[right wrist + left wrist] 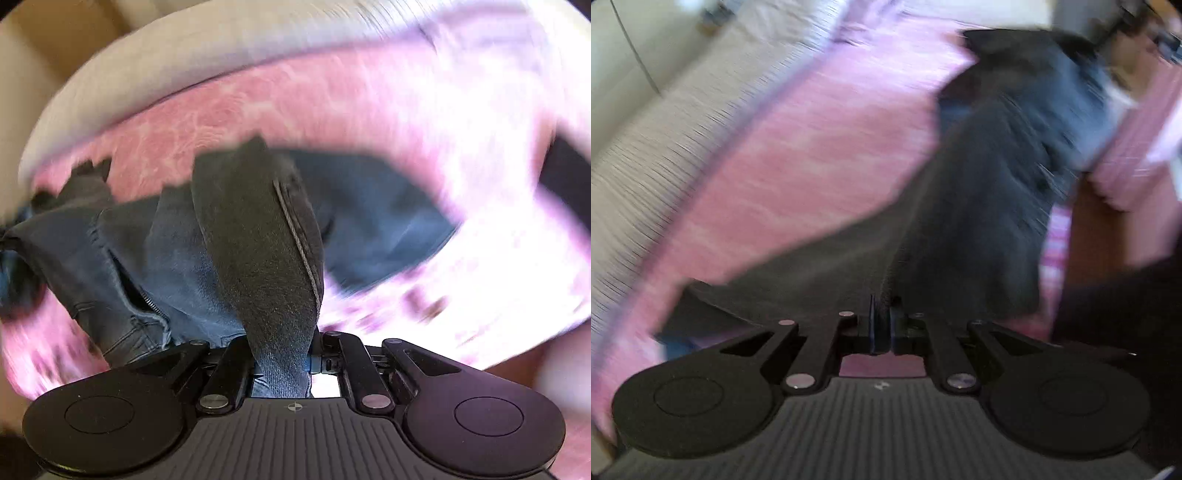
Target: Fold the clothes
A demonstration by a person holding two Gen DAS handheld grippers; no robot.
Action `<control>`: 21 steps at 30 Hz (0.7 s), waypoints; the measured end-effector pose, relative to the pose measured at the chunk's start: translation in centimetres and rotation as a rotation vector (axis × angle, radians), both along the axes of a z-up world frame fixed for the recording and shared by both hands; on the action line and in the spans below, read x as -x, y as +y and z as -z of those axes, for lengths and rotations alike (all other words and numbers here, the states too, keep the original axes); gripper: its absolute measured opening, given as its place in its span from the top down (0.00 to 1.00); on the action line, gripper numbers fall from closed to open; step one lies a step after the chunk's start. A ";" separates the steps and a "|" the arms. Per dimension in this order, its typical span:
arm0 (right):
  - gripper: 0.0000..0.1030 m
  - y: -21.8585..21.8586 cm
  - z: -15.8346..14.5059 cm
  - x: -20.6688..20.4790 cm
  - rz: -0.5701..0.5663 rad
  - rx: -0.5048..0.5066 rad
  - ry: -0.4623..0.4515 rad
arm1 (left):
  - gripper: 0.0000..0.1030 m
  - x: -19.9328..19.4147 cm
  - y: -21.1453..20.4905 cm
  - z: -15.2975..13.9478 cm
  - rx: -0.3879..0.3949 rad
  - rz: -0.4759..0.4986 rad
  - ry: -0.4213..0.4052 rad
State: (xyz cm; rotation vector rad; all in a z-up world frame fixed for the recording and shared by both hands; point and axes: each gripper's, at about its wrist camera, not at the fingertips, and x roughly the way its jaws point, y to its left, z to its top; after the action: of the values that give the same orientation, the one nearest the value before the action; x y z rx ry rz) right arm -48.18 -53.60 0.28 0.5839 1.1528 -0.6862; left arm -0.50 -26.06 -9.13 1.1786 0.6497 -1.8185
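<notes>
Pink bedspread (798,155) lies under dark grey jeans (258,251), lifted and bunched, zipper showing; no neat fold yet. Left gripper (882,328) is pinched on their edge, right gripper (284,363) clamps a thick fold

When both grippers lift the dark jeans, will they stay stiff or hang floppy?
Probably floppy: the jeans already drape and bunch over the pink cover. Likely rather heavy, being thick denim. The right gripper clamps a thick fold, so slipping seems unlikely.

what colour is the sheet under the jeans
Pink, mottled with paler patches; clearest in the right wrist view.
</notes>
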 end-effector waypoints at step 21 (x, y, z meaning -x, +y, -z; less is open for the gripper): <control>0.94 -1.9 6.0 11.3 -0.156 -0.150 0.247 | 0.26 24.0 -20.3 13.7 0.305 0.575 -0.191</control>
State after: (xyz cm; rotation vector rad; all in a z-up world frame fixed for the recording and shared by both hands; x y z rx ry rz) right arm -59.46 -55.53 -5.71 0.5383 1.4740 -0.5515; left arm -24.48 -46.40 -22.80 1.3926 -0.0977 -2.1349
